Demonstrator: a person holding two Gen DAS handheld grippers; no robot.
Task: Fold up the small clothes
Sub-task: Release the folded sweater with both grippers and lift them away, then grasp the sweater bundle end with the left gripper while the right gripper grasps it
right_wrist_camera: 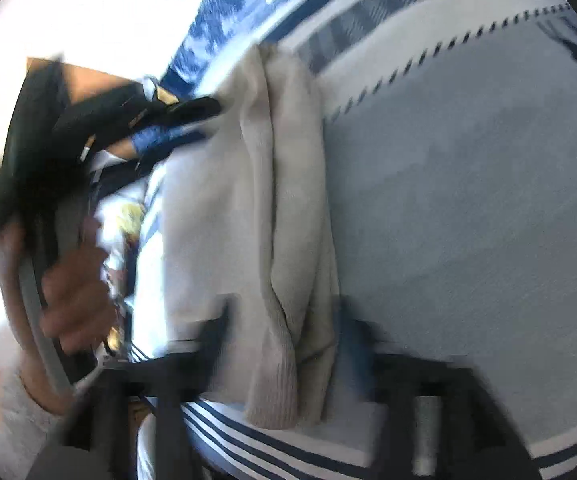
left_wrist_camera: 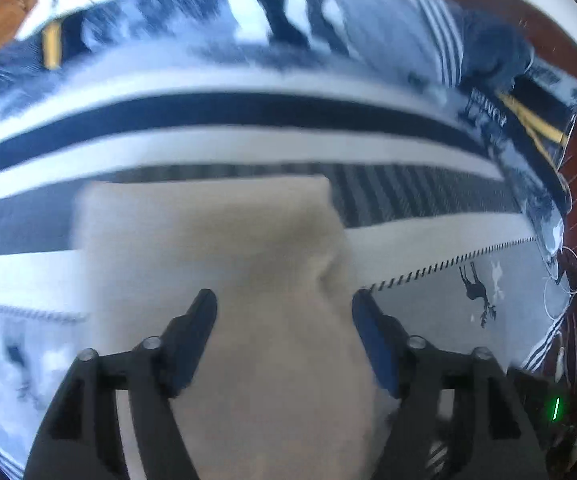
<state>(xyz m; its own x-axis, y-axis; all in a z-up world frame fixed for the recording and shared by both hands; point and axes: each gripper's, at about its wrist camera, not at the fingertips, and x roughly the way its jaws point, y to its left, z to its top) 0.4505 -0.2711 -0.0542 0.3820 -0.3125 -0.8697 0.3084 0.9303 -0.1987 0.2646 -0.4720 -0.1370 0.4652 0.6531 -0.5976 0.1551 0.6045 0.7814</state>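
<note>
Cream garment (left_wrist_camera: 224,264) lies between wide-spread fingers of left tool (left_wrist_camera: 284,304); right tool (right_wrist_camera: 284,320) likewise parted, straddling it on patterned blanket (right_wrist_camera: 468,200).

Both wrist views close above, facing down, sharing cream garment (left_wrist_camera: 224,264) (right_wrist_camera: 256,216)

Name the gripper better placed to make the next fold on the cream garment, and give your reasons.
Probably the right gripper: its open fingers straddle the cream garment near its ribbed hem, ready to close. The left gripper is also open astride it, so the edge is slight; blur hides contact.
</note>
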